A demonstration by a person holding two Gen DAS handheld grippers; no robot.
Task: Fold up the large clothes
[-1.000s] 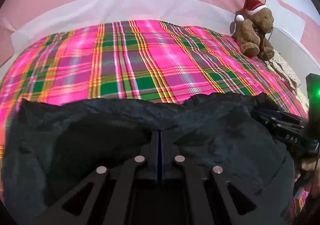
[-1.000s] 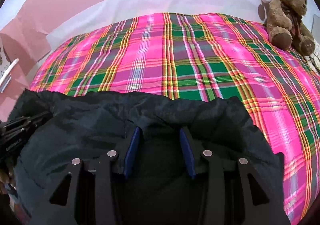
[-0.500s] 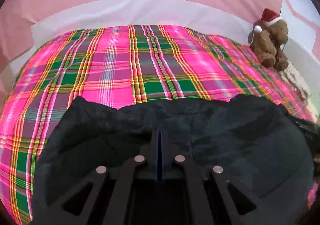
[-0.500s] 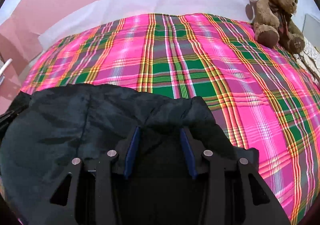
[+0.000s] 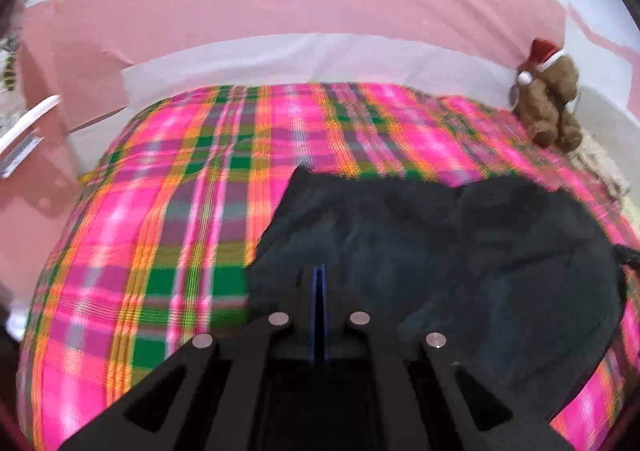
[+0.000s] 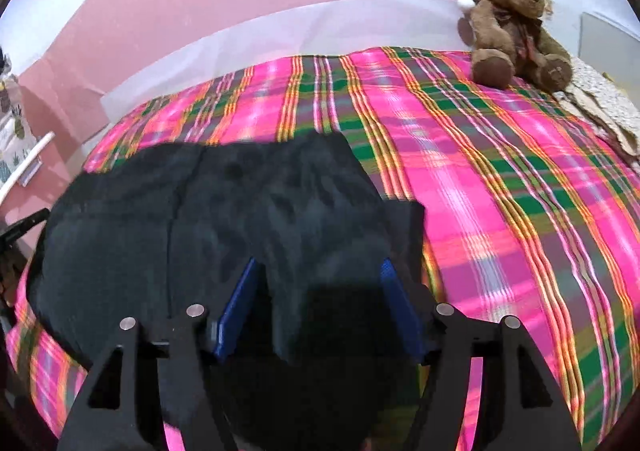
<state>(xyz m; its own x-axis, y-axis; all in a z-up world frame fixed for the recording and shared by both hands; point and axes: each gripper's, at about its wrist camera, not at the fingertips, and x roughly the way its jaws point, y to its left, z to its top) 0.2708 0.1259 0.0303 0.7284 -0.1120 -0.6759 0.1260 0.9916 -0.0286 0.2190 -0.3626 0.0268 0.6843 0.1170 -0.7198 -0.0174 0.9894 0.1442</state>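
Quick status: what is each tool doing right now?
Left tool: closed; whether it pinches the dark garment cannot be told.
Right tool: opening, garment loose between the pads.

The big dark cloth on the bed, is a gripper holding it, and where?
The left gripper is shut, seemingly pinching the dark garment at its near edge. The right gripper is opening; cloth lies between its pads, unpressed.

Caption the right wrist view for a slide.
Right hand-held gripper opening over a dark garment on a plaid bedspread.
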